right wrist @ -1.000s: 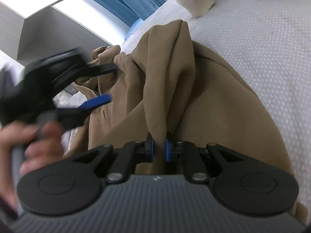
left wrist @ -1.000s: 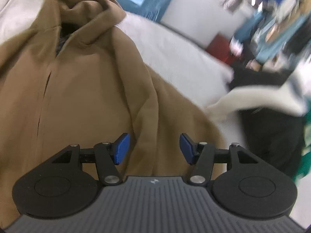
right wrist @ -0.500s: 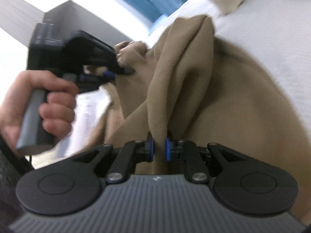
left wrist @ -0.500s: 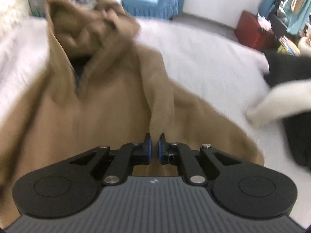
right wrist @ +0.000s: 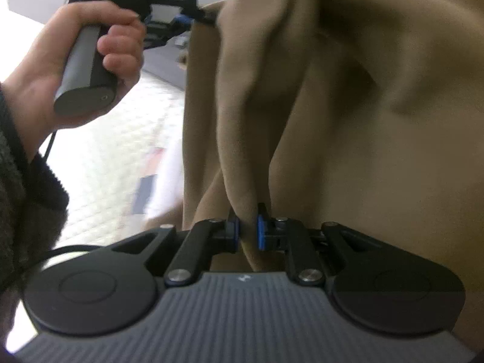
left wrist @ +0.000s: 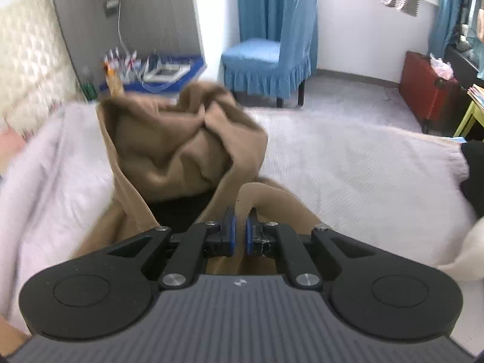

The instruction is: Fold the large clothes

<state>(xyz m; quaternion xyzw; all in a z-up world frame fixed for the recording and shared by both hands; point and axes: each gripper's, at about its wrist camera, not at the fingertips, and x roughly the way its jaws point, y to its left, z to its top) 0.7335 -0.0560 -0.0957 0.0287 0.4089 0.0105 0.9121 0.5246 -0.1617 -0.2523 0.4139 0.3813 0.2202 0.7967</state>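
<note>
So the big change: a second ago the left gripper (left wrist: 239,231) was hanging wide open over the brown hooded garment (left wrist: 169,148), which was still lying mostly flat on the bed (left wrist: 348,163). Now its blue pads are pinched together on a fold of that brown fabric, low in the middle of the left wrist view, and the cloth is bunched up and lifted, with the hood end heaped toward the upper left of centre.

The right gripper (right wrist: 247,231) had its bite a second ago and hasn't let go: pads nearly closed on a thick ridge of the same garment at lower centre of its own view. The fabric now fills the whole right side of that frame like a hanging curtain, where before you could see it draped on the bed. At upper left of that view you can see the person's hand (right wrist: 75,57) on the left gripper's handle, with the tips at the cloth's edge.

My read: both corners are now secured and the garment is coming off the bed, so this looks like the lift-and-spread step before an actual fold. No fold is laid yet. Everything's pretty motion-blurred, so exactly which part of the garment each gripper has, I can't tell.
</note>
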